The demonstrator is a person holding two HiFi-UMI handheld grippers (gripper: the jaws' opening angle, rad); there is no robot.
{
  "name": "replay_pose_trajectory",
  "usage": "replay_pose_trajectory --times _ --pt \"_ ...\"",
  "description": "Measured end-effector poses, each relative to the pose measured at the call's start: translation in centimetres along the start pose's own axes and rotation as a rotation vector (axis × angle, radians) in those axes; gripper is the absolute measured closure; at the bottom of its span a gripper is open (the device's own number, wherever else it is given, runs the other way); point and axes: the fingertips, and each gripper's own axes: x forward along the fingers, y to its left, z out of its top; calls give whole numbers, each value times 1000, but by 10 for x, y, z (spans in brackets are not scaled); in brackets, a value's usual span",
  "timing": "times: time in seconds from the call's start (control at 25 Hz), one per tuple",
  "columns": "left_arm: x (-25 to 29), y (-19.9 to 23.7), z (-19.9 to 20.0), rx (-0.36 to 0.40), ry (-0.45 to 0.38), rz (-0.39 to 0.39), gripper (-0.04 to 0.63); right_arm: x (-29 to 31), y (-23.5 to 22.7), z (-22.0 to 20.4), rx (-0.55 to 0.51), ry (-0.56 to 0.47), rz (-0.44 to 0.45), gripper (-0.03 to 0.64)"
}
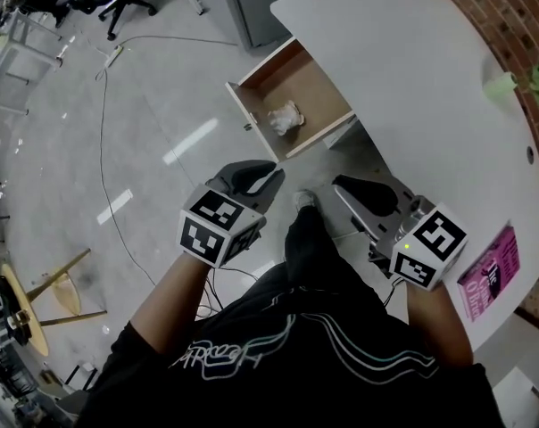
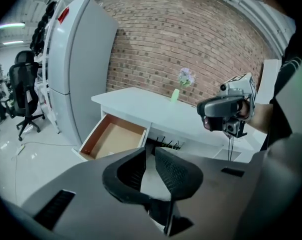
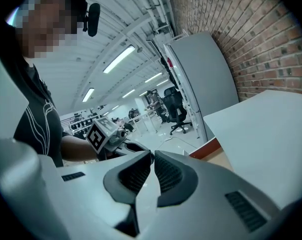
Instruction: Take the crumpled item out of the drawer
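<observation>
A white crumpled item (image 1: pixel 285 117) lies inside the open wooden drawer (image 1: pixel 262 76) under the white desk. Both grippers hover in front of the drawer, a short way back from it, over the person's lap. In the head view my left gripper (image 1: pixel 271 171) points at the drawer front. In its own view the left gripper (image 2: pixel 150 151) has its jaws slightly parted with nothing between them. My right gripper (image 1: pixel 339 184) sits to its right, and its own view shows this gripper (image 3: pixel 153 155) with tips touching and empty. The left gripper view shows the drawer (image 2: pixel 113 136), but the crumpled item is hidden there.
The white desk (image 1: pixel 412 69) carries a small green vase with flowers (image 1: pixel 501 86) and a pink booklet (image 1: pixel 491 270). A tall grey cabinet (image 2: pixel 76 69) stands left of the desk. A cable (image 1: pixel 104 150) runs over the floor, and a wooden stool (image 1: pixel 55 292) is at far left.
</observation>
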Motion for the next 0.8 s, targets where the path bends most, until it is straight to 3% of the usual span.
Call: replay_pose_trajectory --times 0.28,0.48,0.68,0.8 --pt "81 62 17 84 104 1 463 27 -69 26 26 -5 34 565" --pt "140 107 15 114 203 -8 385 45 -112 33 -32 53 24 565" --pt "190 148 0 134 295 -2 344 54 -144 43 -18 51 30 565" --pt "216 172 -17 206 370 -2 337 60 -159 49 -17 50 30 565"
